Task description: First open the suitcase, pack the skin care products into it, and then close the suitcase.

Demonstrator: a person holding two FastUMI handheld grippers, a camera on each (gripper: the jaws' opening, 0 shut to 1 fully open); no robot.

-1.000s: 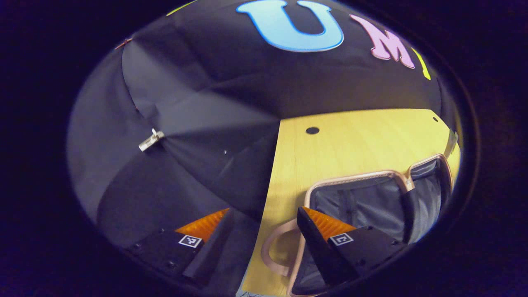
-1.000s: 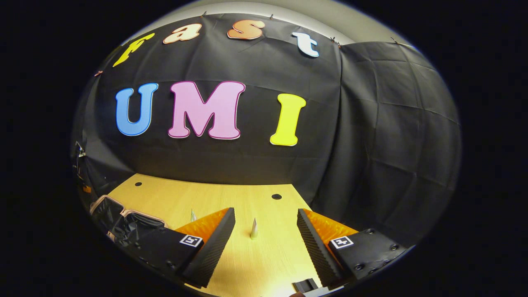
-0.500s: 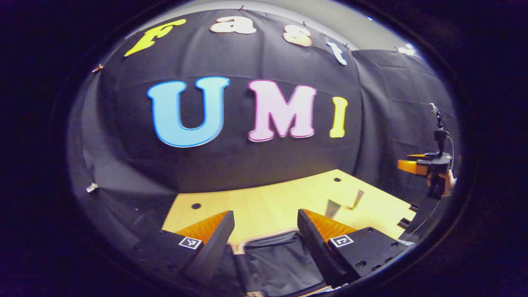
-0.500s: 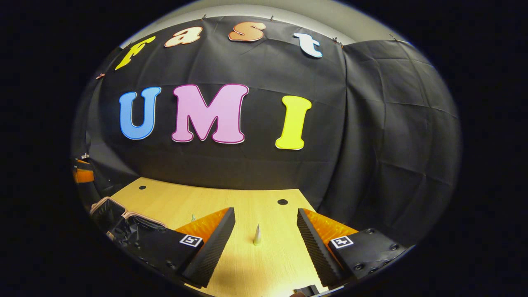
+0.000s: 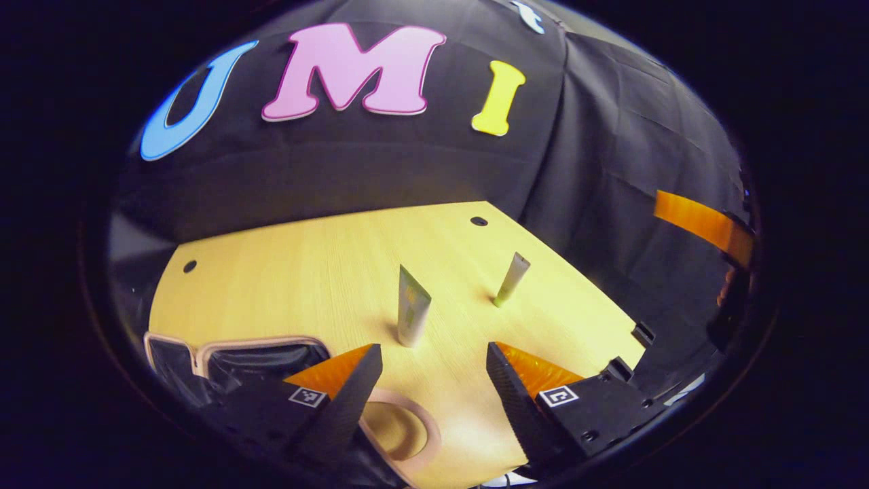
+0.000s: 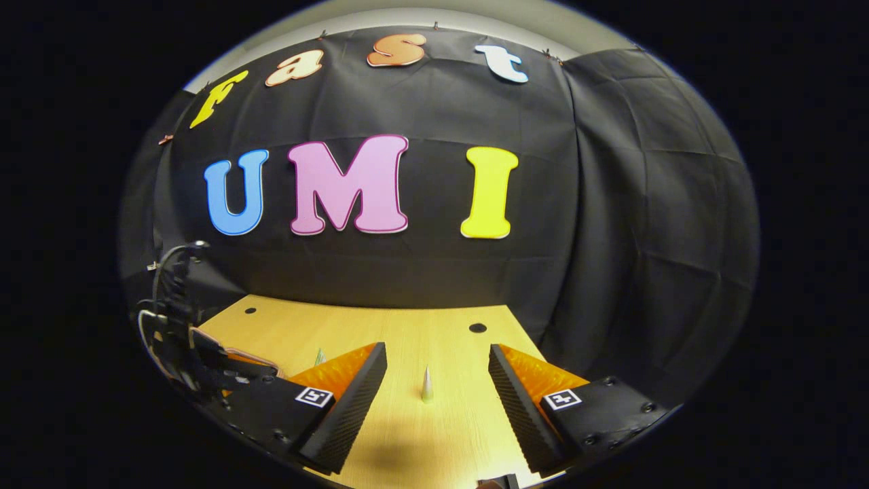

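The suitcase [image 5: 204, 350] lies open at the table's left, with a pale pink rim, a dark lining and a looped handle [image 5: 407, 441]. Two skin care tubes stand upright on the wooden table: a green-and-white tube [image 5: 412, 307] and a slimmer pale tube [image 5: 511, 280] farther right. My left gripper [image 5: 433, 384] is open, hovering over the table just short of the green-and-white tube, nothing between its fingers. My right gripper [image 6: 436, 390] is open above the table, and the slim tube [image 6: 427, 385] stands ahead between its fingers. The other tube's tip [image 6: 319, 356] peeks over the right gripper's left finger.
The wooden table [image 5: 305, 272] has small round holes near its far corners. Black cloth walls close it in behind and on the right. In the left gripper view the right gripper's body [image 5: 706, 224] shows at the far right; in the right gripper view the left gripper [image 6: 183, 339] is at the far left.
The left gripper has swung from the suitcase's interior round to the right and now faces the two tubes. The right gripper has barely moved.
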